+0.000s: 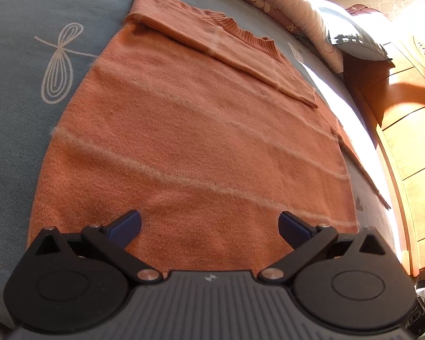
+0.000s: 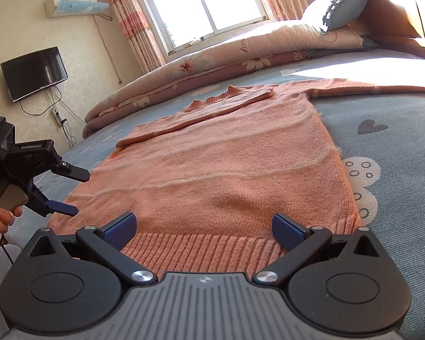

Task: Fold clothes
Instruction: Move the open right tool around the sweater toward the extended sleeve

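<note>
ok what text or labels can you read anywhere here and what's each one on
"DAS": on the left gripper, at its camera housing.
"GenRobot.AI": on the same gripper's black body.
Small print under "DAS": too small to read.
Cursive word on the floral quilt: too distorted to read.
Orange sweater: no text.

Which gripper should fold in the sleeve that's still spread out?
Right, probably. The unfolded sleeve stretches out on the sweater's right side, nearer the right gripper, whose jaws are open at the hem. The left gripper, also open, sits at the opposite edge, where the sleeve is already folded across.
</note>
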